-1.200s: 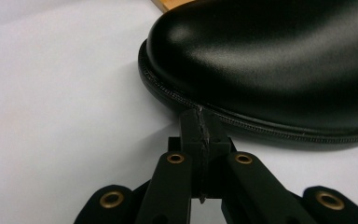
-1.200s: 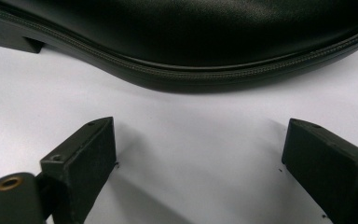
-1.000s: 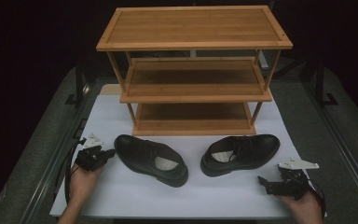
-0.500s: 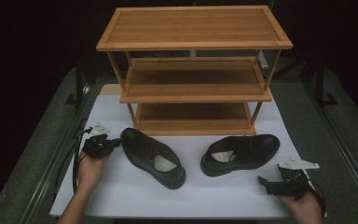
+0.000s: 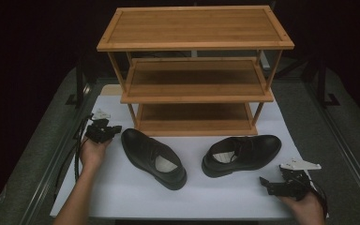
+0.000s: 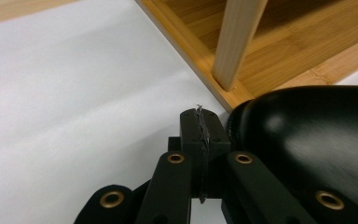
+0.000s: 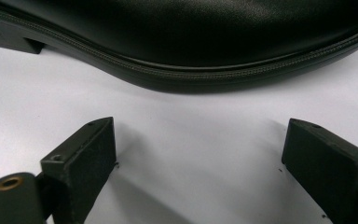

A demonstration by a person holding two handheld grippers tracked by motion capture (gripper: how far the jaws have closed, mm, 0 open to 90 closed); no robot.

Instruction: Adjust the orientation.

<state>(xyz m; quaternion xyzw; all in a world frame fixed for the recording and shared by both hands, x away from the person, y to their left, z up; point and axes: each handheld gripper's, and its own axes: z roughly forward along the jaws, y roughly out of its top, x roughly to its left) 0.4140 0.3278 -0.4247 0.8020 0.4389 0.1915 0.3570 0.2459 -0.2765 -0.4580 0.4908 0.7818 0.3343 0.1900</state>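
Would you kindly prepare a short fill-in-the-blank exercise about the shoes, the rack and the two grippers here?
1. The wooden rack has ___ shelves.
2. The left gripper has its jaws ___ beside the toe of the left shoe.
3. The right gripper has its jaws ___, pointing at the right shoe.
4. Both shoes rest on a ___ sheet.

Missing words: three; shut; open; white

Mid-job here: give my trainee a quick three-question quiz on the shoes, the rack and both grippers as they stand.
1. True or false: the left gripper has its jaws shut.
2. Which part of the left shoe lies beside that gripper: toe or heel?
3. How many shoes are on the wooden rack?

Key
1. True; pads meet, nothing between.
2. The toe.
3. None; the left shoe and the right shoe lie on the white sheet, and the right gripper is open beside the right shoe.
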